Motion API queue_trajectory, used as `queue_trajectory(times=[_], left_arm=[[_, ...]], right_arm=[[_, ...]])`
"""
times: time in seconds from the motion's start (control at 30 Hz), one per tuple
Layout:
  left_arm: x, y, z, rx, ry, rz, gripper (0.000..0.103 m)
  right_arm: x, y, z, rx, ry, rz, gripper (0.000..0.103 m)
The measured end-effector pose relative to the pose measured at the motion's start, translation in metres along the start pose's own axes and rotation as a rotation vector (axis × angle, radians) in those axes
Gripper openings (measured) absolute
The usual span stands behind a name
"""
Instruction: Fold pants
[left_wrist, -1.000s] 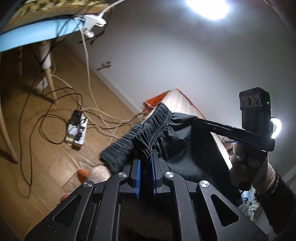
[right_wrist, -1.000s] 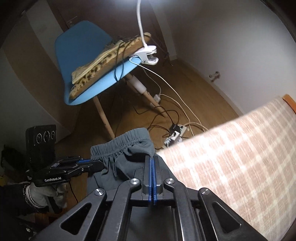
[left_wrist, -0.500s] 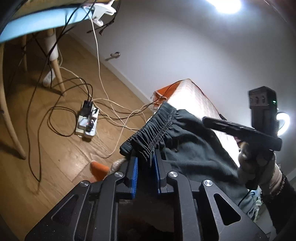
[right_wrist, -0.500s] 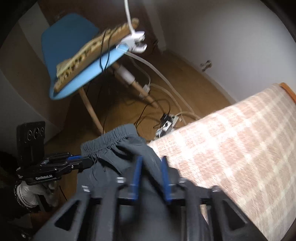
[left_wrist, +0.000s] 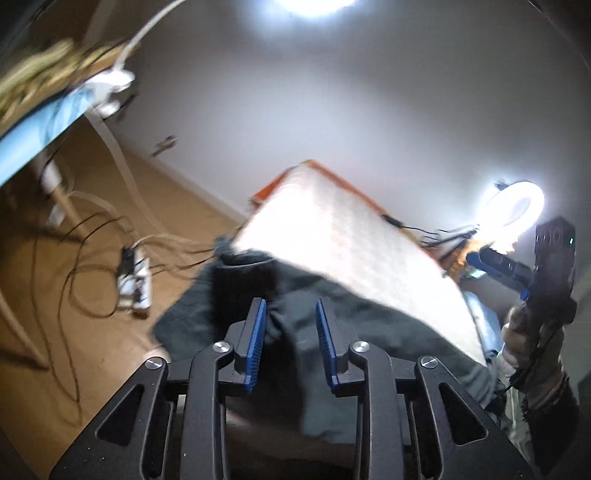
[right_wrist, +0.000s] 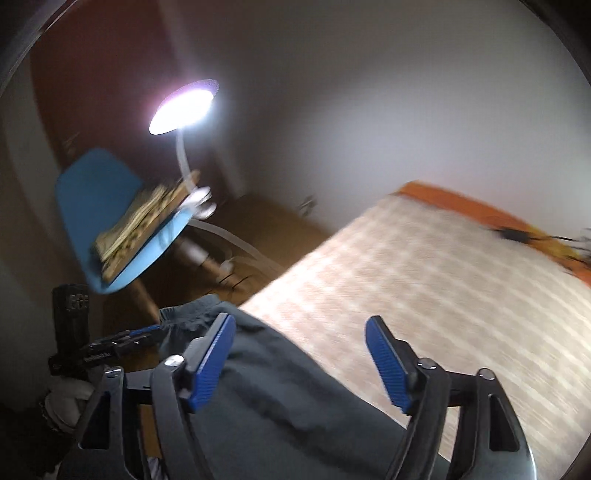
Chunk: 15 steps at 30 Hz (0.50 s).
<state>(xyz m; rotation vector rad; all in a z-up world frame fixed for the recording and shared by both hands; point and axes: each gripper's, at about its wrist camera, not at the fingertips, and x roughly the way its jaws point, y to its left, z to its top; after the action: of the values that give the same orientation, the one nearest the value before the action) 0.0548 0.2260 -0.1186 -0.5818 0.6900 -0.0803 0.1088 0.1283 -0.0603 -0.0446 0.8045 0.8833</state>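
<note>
- Left gripper: jaws parted, blue ribbed pads clear of each other. Dark fabric lies in the gap between them; neither pad pinches it.
- Right gripper: jaws spread wide, blue ribbed pads well apart, nothing clamped.
- Dark grey-green elastic-waist pants: draped over the near edge of the bed, lying beneath both grippers. The gathered waistband end hangs past the bed corner towards the floor.
- Beige checked bedcover with orange border: extends away from the pants to the far wall; its surface is motion-blurred in both views.
- White power strip with tangled black and white cables: lies on the wooden floor, left of the bed corner.
- Blue moulded chair on wooden legs: stands beyond the bed corner, carrying a leopard-patterned cushion.
- White clip-on gooseneck lamp: clamped at the chair seat edge, lit.
- White ring light: lit, at the far side of the bed, near the plain wall.
</note>
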Motion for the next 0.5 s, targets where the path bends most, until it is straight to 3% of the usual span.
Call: queue_trajectory(times=[0.1,0.2,0.5], left_arm=[[0.001,-0.030,0.008,0.057,0.011,-0.074,0.051],[0.009,-0.074,0.014,0.152,0.043,-0.154,0.051],[0.044,-0.179,0.013,0.307,0.180,-0.359,0.052]], right_arm=[[-0.044,-0.030,-0.015,0.046,-0.052,-0.085,0.085],[-0.088,-0.057,-0.035,0.116,-0.078,-0.161,0.085],[-0.200,-0.133,-0.099,0.320,-0.116,-0.400,0.085]])
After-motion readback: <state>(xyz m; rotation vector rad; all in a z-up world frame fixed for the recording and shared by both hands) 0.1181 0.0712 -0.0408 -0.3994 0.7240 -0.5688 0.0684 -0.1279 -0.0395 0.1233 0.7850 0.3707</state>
